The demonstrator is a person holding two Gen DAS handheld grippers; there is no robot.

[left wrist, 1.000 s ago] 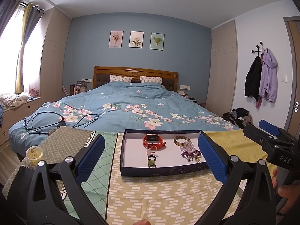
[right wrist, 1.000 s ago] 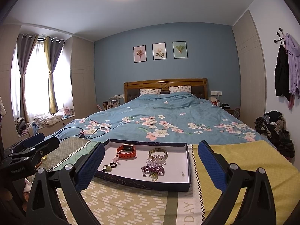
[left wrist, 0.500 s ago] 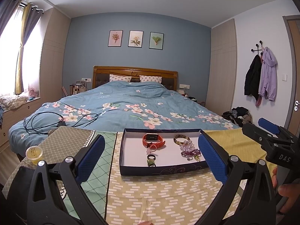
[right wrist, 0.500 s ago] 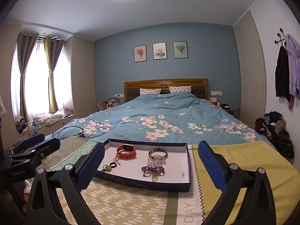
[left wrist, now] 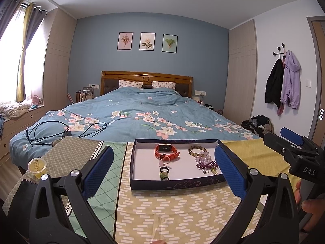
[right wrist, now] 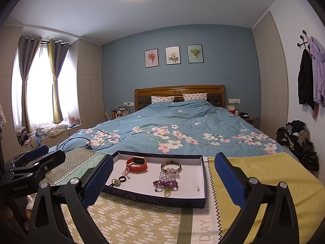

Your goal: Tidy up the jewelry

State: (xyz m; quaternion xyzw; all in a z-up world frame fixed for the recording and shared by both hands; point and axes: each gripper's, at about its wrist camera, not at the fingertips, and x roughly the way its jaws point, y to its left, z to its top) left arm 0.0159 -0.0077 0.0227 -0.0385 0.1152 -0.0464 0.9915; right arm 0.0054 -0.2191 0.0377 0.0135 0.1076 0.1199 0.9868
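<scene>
Jewelry lies gathered in your shallow navy cardboard tray (left wrist: 178, 184), orange-strapped watch (left wrist: 167, 151) included; left tool (left wrist: 164, 171) and right tool (right wrist: 163, 178) gape empty, ready to sort.

"DAS" showed on the right gripper (left wrist: 292, 140); "GenRobot.AI" on the left gripper (right wrist: 36, 158); "DAY" on the cloth (right wrist: 205, 231).

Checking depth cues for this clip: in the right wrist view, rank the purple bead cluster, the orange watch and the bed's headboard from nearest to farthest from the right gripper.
1. Purple bead cluster, at the tray's near middle, closest to the right gripper.
2. Orange watch, farther back, left in the tray.
3. Headboard, against the far blue wall.
</scene>
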